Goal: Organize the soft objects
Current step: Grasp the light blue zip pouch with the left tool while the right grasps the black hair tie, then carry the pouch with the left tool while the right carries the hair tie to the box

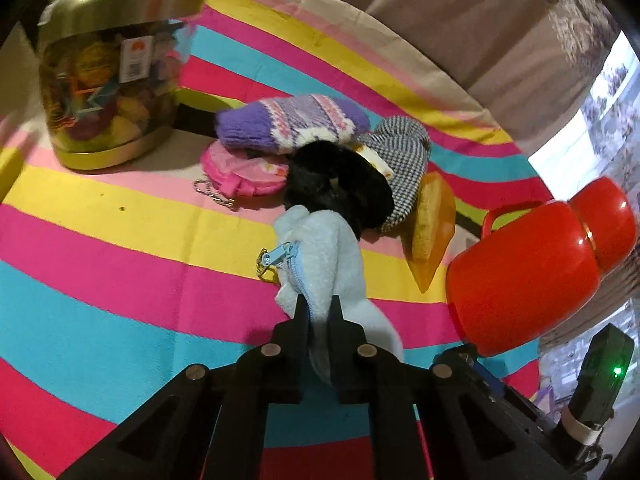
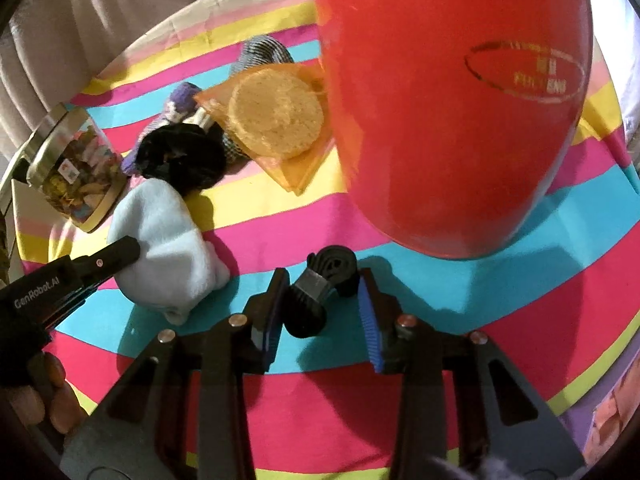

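Striped cloth (image 1: 100, 264): covers the whole counter, bright bands, a little rumpled; drag nothing across it or the folds will ride up.

Red flask (image 2: 440, 100): big, hard, standing right beside the right-hand work. Looks easy to knock, so any lift on that side should come back toward the person, not forward.

Jar (image 1: 108, 80): clear with a metal lid, full of colourful bits, at the far left and apart from the soft pile.

Soft pile: purple mitten (image 1: 292, 124), checked knit piece (image 1: 404, 160), black fluffy thing (image 1: 340, 188), pink round purse (image 1: 244, 172) and yellow sponge in an orange bag (image 2: 276, 116), all bunched and touching. That reads as the gathering spot.

Blue fleece pouch (image 1: 324, 256): on the cloth, its far end touching the black fluff, zipper pull sticking out to the left.

Left gripper (image 1: 318, 304): fingers clamped on the near end of the pouch, fabric bunched between them. Best to lift clear before moving so the zipper ring does not snag, then set it down against the pile rather than on top.

Black strap roll (image 2: 324, 284): small, partly unrolled, on the turquoise band just in front of the flask.

Right gripper (image 2: 324, 296): fingers apart either side of the roll, not yet squeezing. My read: close slowly across the coiled part, since the loose tail could slip out.
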Available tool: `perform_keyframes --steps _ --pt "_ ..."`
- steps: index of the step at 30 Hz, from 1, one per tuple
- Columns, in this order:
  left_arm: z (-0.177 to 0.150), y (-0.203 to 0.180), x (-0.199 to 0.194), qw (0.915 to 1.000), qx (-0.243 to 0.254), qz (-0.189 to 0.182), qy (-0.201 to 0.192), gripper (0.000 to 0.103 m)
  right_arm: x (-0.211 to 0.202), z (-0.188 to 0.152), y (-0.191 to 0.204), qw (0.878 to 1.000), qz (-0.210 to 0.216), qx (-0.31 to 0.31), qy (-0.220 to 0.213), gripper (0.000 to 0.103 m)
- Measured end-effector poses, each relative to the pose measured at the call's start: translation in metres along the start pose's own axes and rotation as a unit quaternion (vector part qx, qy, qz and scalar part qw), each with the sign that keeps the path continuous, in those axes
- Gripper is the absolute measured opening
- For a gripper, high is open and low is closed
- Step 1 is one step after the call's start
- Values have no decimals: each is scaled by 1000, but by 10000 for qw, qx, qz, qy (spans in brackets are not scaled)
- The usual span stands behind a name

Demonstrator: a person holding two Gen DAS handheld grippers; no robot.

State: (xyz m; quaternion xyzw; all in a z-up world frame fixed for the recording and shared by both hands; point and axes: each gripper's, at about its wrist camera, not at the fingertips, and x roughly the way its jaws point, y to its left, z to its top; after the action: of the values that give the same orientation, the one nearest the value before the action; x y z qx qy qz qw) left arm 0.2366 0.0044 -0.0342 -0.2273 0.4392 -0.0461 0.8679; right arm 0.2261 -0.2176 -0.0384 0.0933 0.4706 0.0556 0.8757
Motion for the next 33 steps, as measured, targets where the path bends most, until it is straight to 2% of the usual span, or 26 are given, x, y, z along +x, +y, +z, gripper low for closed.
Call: perform_keyframes --steps 5,18,25,33 --pt "6 5 -6 9997 -154 -40 -187 7 -3 4 13 9997 8 -196 -137 38" --pt "-1 -7 -40 9989 -57 -94 -454 7 -34 1 21 9983 72 -448 -363 38" --pt "-12 -32 -61 9984 104 -248 -490 7 -62 -5 9 9979 137 -446 -438 38" --pt "-39 -77 -82 9966 445 -564 -402 7 -102 -20 -21 9981 183 -290 -504 38"
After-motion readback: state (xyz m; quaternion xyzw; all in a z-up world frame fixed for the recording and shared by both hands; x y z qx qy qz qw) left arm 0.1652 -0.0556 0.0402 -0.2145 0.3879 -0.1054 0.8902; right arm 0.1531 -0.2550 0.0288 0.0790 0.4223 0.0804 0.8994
